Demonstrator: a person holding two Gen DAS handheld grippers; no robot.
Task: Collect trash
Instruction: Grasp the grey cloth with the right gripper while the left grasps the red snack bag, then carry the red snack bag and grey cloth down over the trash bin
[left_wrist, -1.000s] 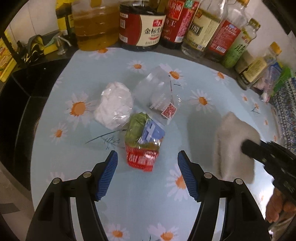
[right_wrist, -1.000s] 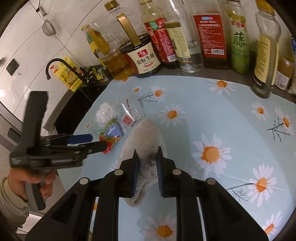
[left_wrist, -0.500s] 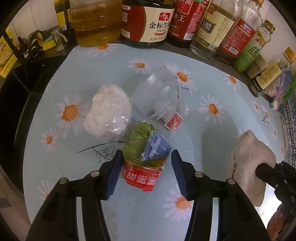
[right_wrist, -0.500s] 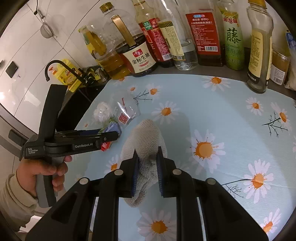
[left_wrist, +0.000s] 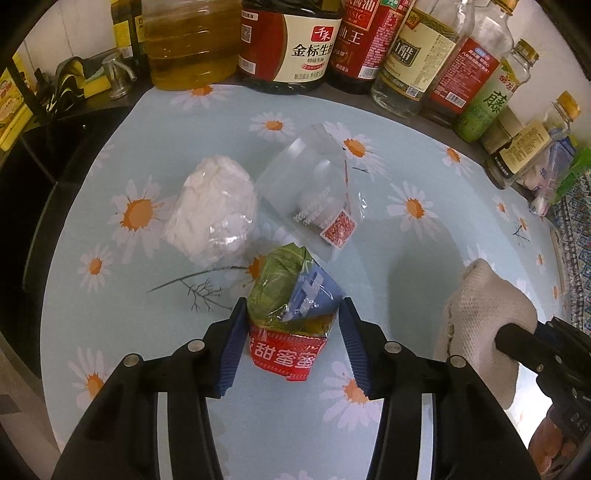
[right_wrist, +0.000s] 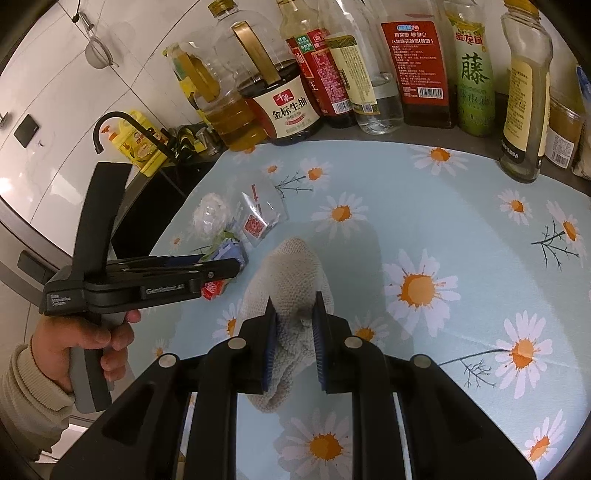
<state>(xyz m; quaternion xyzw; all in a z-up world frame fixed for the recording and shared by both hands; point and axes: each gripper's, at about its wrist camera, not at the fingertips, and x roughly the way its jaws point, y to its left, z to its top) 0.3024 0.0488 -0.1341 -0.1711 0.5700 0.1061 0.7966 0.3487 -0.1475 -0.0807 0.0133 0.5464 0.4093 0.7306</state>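
The left gripper (left_wrist: 291, 350) brackets a crinkled snack wrapper (left_wrist: 291, 314), glossy red, green and blue foil; its ribbed blue pads sit against or just beside the wrapper's sides, narrower than half a second ago, and whether they grip it I cannot tell. The right gripper (right_wrist: 293, 347) stays pinched on a beige waffle-knit cloth (right_wrist: 286, 273) lying on the smooth daisy-print table cover (right_wrist: 461, 229). Beyond the wrapper rest a crumpled white wad (left_wrist: 212, 212) in clear film and a limp transparent bag (left_wrist: 314, 184) with a red tag. Glass and plastic bottles (left_wrist: 288, 40) line the far edge.
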